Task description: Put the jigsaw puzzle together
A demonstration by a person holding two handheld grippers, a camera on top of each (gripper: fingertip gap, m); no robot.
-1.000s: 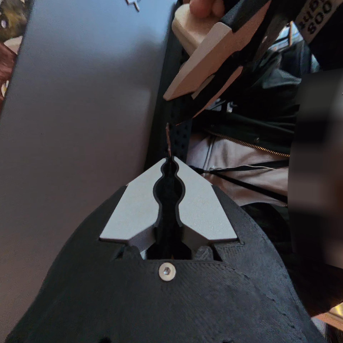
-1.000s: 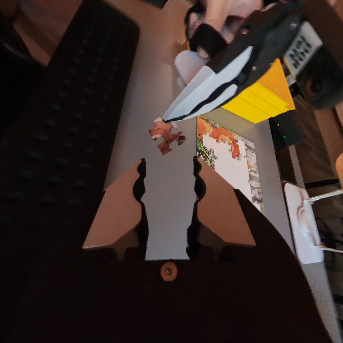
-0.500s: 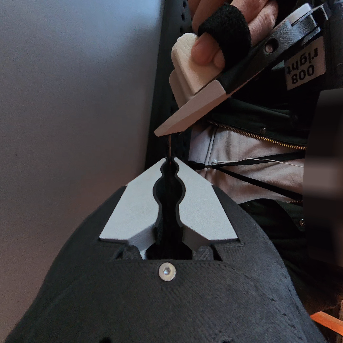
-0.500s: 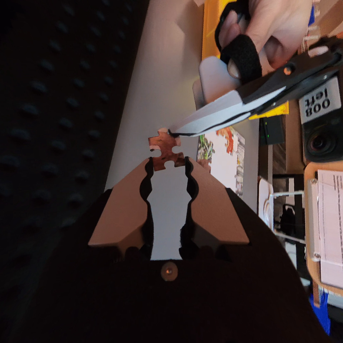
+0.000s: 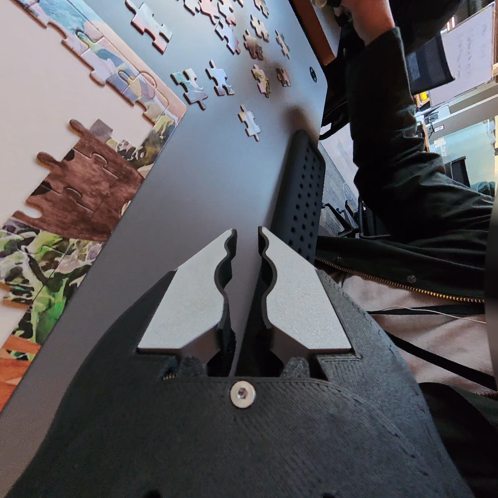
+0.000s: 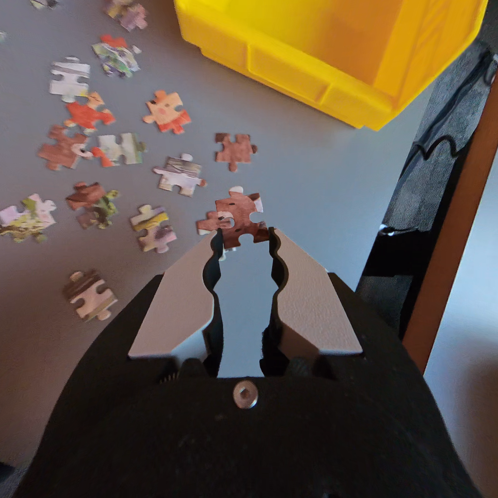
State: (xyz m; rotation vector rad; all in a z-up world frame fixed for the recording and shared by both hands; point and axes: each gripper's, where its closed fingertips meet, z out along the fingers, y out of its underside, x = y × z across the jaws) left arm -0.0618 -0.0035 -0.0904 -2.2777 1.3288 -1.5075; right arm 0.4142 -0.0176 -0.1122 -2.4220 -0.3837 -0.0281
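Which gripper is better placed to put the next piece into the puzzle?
Right. The right gripper already holds a brown piece by its edges. The left gripper is open and empty, though the puzzle lies beside it.

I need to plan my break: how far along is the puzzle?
Partly done: the puzzle board has joined brown and green sections, with blank gaps left. The right gripper holds a brown piece; the left gripper is open and empty. Many loose pieces remain on the table.

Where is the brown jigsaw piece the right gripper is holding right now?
In the right wrist view, the brown jigsaw piece sits pinched between the right gripper's fingertips, above the grey table, below the yellow plastic bin.
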